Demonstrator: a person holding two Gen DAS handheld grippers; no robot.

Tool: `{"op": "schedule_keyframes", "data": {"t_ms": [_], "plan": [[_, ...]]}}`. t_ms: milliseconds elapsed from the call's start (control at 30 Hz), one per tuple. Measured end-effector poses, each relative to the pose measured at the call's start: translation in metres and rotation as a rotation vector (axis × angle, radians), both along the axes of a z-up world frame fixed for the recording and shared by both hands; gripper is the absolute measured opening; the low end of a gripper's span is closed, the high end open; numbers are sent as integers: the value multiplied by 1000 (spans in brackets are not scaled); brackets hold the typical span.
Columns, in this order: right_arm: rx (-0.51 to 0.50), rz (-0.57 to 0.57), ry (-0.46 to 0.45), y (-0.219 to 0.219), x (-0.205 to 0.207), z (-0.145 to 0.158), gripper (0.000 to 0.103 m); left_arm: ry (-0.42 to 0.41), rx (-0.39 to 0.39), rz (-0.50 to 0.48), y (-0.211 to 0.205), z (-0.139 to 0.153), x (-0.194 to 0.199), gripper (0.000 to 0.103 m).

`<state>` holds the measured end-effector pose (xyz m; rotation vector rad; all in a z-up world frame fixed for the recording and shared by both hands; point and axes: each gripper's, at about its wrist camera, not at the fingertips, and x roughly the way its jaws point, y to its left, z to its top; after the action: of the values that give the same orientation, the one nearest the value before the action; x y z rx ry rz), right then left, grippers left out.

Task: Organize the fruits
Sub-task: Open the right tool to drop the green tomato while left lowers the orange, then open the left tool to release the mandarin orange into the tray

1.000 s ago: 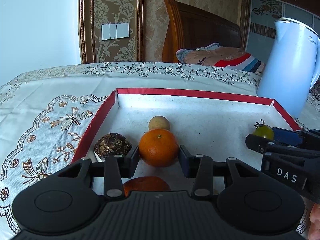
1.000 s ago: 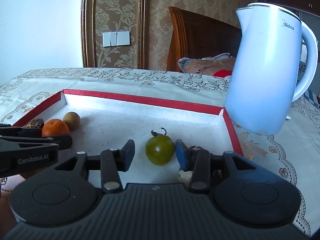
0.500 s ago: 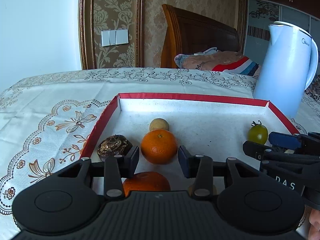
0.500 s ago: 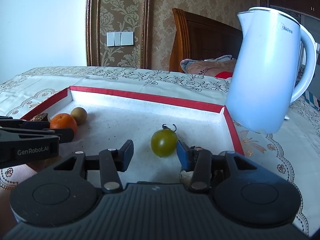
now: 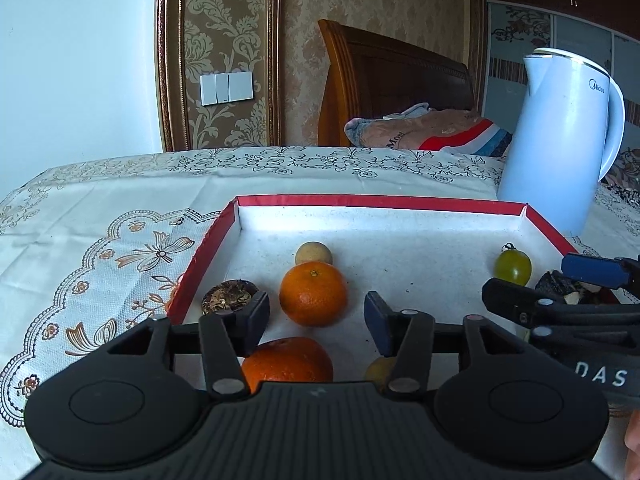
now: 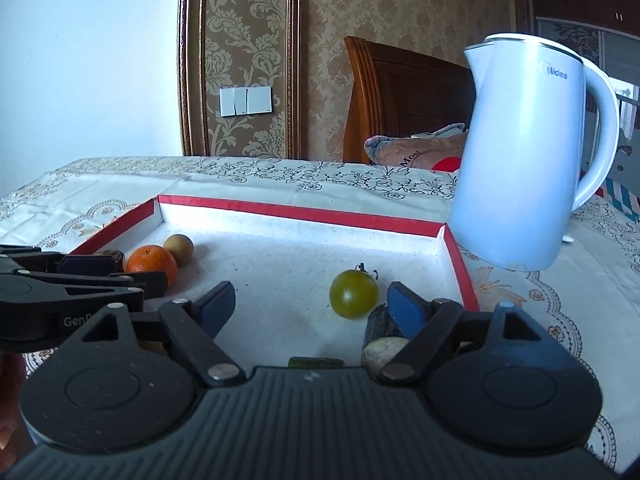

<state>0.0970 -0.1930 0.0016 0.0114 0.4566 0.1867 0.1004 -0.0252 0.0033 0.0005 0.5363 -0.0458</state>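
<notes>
Left wrist view: left tool (image 5: 316, 318) has just been spreading its jaws; nothing is pinched, and the pads stand clear of the orange (image 5: 313, 294), which sits on the tray floor just ahead of the gap.
Right wrist view: right tool (image 6: 310, 306) has just been opening wide; the green tomato (image 6: 354, 293) rests on the tray floor ahead of the jaws, nearer the right pad, apart from both.
Tray: red-rimmed tray (image 5: 384, 201) lies on the tabletop under and ahead of both tools.
Other fruit: a small tan fruit (image 5: 313, 253) touches the orange from beyond; a second orange (image 5: 286, 363) lies below the left tool, close to its body.
Step in hand: both fruits look set down and let go inside the tray.
Next move: likely draw each tool back without nudging the round fruit, which could roll, then reach for another piece.
Kettle: white kettle (image 6: 528, 160) stands beyond the right tool, outside the tray.
</notes>
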Motion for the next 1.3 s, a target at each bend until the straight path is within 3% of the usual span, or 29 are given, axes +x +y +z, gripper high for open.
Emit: {"op": "schedule_keyframes", "data": {"t_ms": [567, 667, 1200, 1300], "plan": [[33, -22, -9, -8, -13, 1, 92, -1, 1, 1, 2, 0, -11, 55], [31, -30, -10, -9, -14, 1, 94, -3, -6, 6, 4, 0, -14, 63], [64, -74, 21, -20, -17, -3, 101, -19, 14, 11, 1, 1, -25, 63], [59, -77, 22, -19, -18, -4, 101, -20, -3, 23, 5, 3, -31, 72]]}}
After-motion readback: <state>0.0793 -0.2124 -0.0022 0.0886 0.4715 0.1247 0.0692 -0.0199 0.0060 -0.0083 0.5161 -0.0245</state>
